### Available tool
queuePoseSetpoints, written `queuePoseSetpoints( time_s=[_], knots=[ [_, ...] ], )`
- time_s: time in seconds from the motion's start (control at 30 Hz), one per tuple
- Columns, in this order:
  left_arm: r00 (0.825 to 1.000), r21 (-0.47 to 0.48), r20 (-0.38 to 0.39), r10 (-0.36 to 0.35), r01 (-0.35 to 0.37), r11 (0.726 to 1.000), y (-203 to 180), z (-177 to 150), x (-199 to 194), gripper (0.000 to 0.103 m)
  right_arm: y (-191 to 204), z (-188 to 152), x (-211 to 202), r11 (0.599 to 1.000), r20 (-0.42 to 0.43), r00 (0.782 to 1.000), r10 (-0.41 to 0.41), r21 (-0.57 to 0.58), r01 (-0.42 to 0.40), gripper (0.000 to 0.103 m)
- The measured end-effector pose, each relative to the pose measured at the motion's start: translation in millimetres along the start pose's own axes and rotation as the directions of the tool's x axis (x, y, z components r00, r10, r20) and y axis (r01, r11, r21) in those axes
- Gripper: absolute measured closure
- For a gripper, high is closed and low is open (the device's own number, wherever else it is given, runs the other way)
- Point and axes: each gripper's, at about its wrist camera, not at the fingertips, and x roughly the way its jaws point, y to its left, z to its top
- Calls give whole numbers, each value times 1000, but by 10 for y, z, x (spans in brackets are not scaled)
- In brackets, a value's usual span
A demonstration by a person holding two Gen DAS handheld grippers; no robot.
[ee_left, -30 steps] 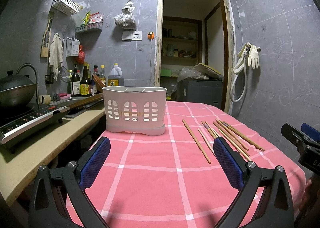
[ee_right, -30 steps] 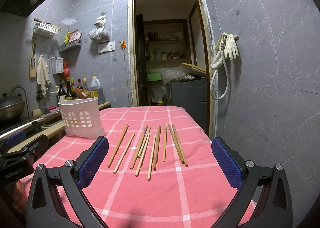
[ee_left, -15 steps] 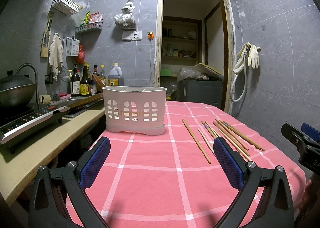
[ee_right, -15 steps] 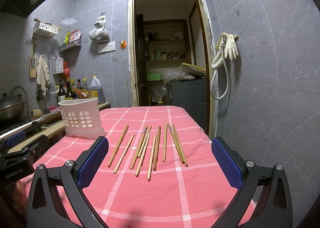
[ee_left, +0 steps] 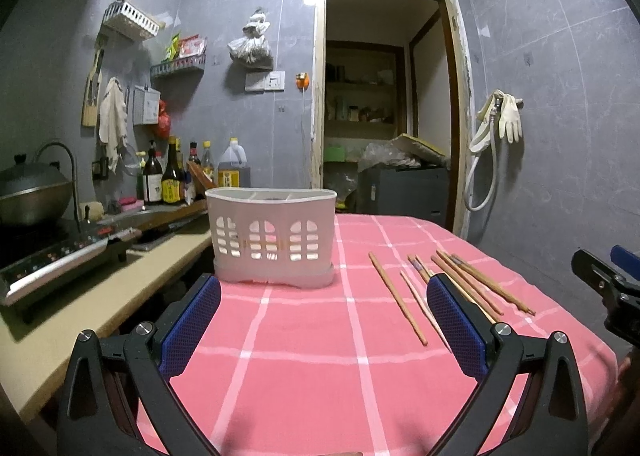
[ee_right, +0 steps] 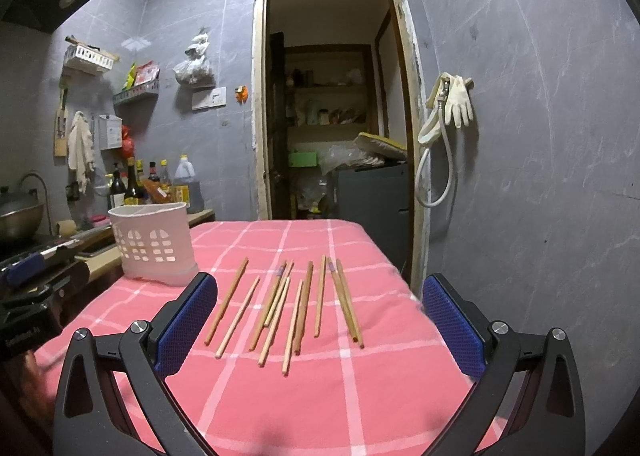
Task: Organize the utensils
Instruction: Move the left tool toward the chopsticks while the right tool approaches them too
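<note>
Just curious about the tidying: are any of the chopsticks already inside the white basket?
No. The chopsticks all lie loose on the pink tablecloth, beside the white basket, none sticking out of it.

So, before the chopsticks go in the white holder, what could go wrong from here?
The chopsticks lie close together, some crossing, so the open right gripper may pinch several or scatter them. The white holder stands near the table edge by the counter, and it looks light, so a push could tip it. The open left gripper could steady it.

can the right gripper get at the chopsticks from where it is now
Probably yes. The right gripper is open and faces the chopsticks, which lie loose on the pink tablecloth with nothing in between; the white basket stands off to the left.
</note>
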Motion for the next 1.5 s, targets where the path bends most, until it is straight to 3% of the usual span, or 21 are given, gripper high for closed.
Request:
queuePoseSetpoints(
  time_s=[0.3, 0.63, 1.0, 1.33, 1.5],
  knots=[
    [1000, -20, 26, 7, -6, 1000, 33, 240, 192, 2, -60, 245, 78, 1000, 63, 998, -1, -22, 3, 0],
    [999, 30, 41, -2, 1, 1000, -127, 488, 522, 2, -149, 468, 396, 999, 78, 997, 10, -46, -6, 0],
    [998, 34, -51, -32, 34, 999, -184, 625, 1239, 2, -363, 719, 1098, 996, -4, 1000, 8, -85, -9, 0],
    [991, 33, -127, -44, 48, 998, -331, 519, 1829, 2, -556, 607, 1710, 998, -122, 992, 44, -34, -49, 0],
    [977, 26, -201, -75, 81, 996, -349, 382, 2050, 2, -605, 501, 1919, 998, -187, 981, 58, -22, -63, 13]
  ],
)
